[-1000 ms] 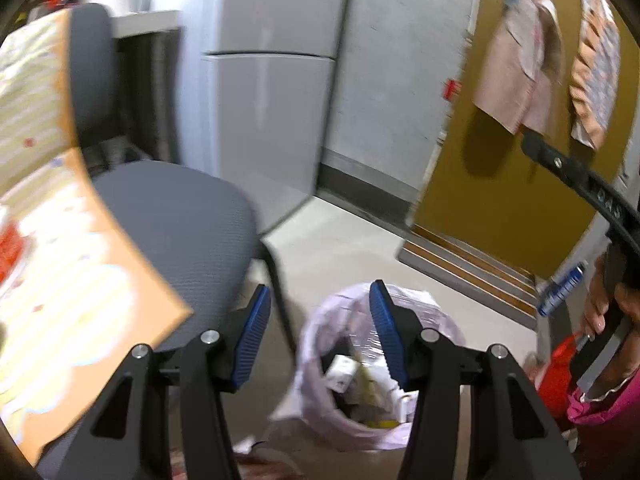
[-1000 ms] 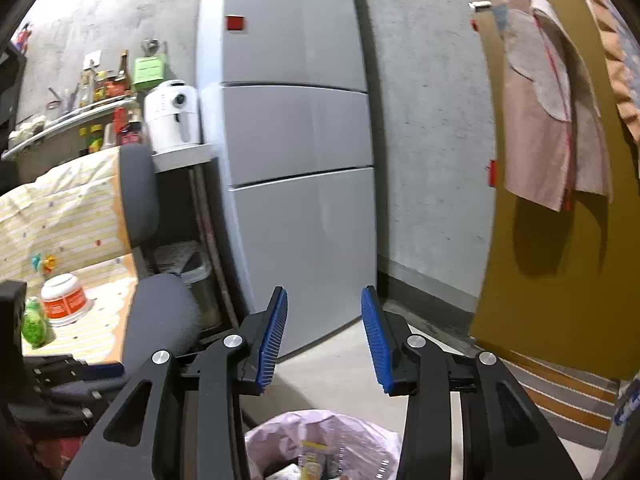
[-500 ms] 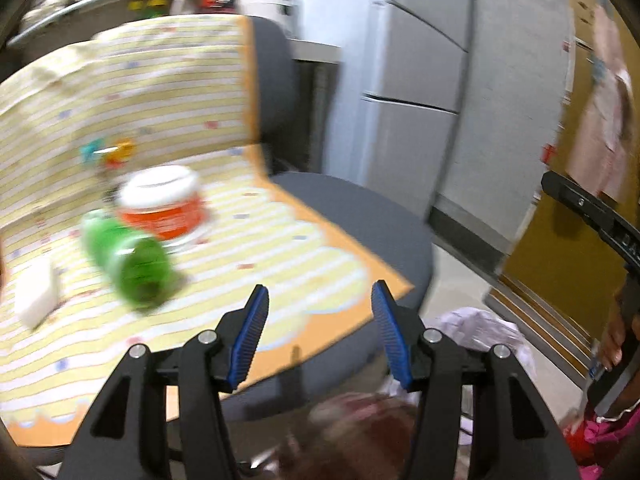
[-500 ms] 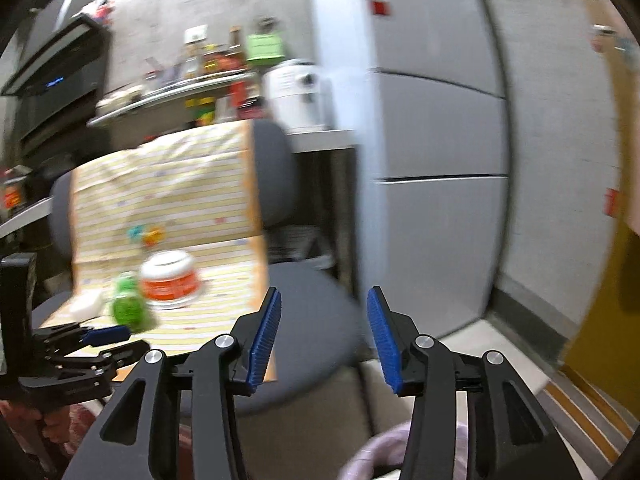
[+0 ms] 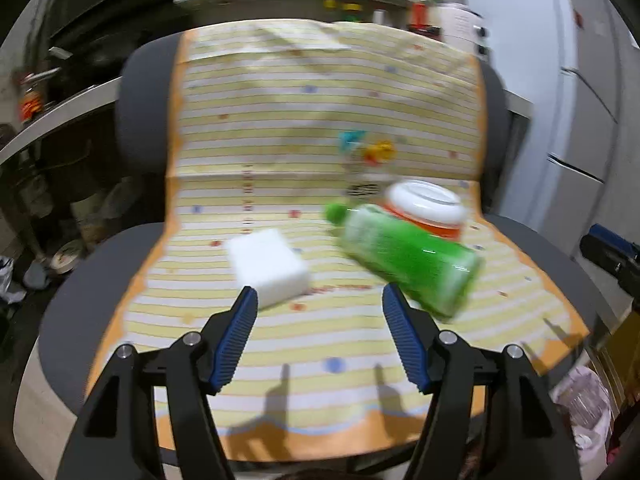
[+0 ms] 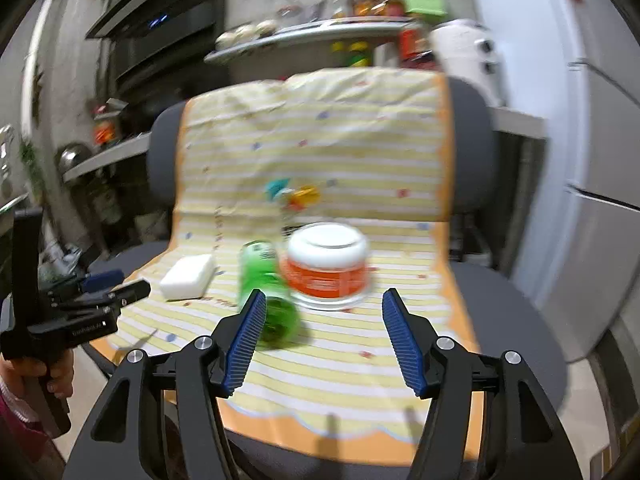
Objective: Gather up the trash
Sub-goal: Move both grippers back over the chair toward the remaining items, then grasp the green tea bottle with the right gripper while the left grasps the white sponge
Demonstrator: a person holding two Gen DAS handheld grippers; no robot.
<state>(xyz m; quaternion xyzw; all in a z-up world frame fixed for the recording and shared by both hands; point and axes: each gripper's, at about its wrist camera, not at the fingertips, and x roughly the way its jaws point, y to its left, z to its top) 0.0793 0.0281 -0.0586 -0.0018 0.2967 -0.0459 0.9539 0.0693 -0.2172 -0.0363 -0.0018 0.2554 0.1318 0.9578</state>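
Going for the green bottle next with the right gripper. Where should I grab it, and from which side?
Grip the green bottle across the middle of its body, coming down from above. It lies on its side on the striped cloth, base toward you, so the right gripper, open, could span its round sides. The orange tub crowds its right, so stay toward the base.

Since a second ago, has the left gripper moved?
Yes. The left gripper swung left and up, from over the trash bag to facing the chair seat, jaws open.
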